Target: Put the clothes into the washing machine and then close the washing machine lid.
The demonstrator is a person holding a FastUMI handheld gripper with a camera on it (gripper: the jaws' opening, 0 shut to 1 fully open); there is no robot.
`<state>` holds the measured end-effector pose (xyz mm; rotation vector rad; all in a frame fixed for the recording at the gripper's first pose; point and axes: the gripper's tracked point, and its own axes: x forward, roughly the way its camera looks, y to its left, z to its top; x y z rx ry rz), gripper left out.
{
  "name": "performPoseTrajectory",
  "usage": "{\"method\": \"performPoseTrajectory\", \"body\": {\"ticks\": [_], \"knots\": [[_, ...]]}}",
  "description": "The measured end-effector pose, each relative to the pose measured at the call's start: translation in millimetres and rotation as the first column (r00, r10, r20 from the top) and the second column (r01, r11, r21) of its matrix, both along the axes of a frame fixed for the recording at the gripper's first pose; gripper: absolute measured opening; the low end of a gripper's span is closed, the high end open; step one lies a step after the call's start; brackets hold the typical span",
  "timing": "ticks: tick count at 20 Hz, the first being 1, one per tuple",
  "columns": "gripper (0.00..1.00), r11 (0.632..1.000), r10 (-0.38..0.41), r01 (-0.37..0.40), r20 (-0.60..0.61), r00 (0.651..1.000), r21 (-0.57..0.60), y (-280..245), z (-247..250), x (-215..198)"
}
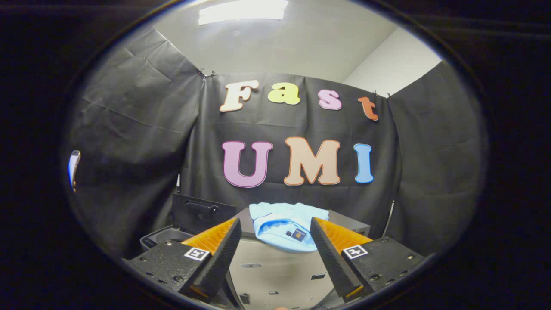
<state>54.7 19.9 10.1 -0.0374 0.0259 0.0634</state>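
Lower left: washing machine [165, 237], lid [202, 212] raised upright, drum mostly hidden behind the left finger. Centre: grey cabinet [275, 267], its lower front cut off. On its top, hanging over the front edge, light blue folded garment [286, 226] with dark label. Gripper [275, 239] wide open, holding nothing; garment sits between and just beyond the fingertips, its right edge covered.

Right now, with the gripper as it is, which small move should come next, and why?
Probably ease the gripper forward toward the light blue garment. The fingers are open and hold nothing, and the garment lies just ahead of them, draped over the front edge of the grey cabinet. The washing machine beside it has its lid up, so it seems ready to receive clothes.
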Motion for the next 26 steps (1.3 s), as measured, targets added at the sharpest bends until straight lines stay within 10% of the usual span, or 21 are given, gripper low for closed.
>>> {"method": "performPoseTrajectory", "body": {"ticks": [12, 26], "knots": [[0.97, 0.999, 0.035, -0.039, -0.137, 0.99, -0.027, 2, -8, 146], [0.97, 0.991, -0.125, 0.086, -0.453, 0.882, -0.105, -51, -121, 210]]}}
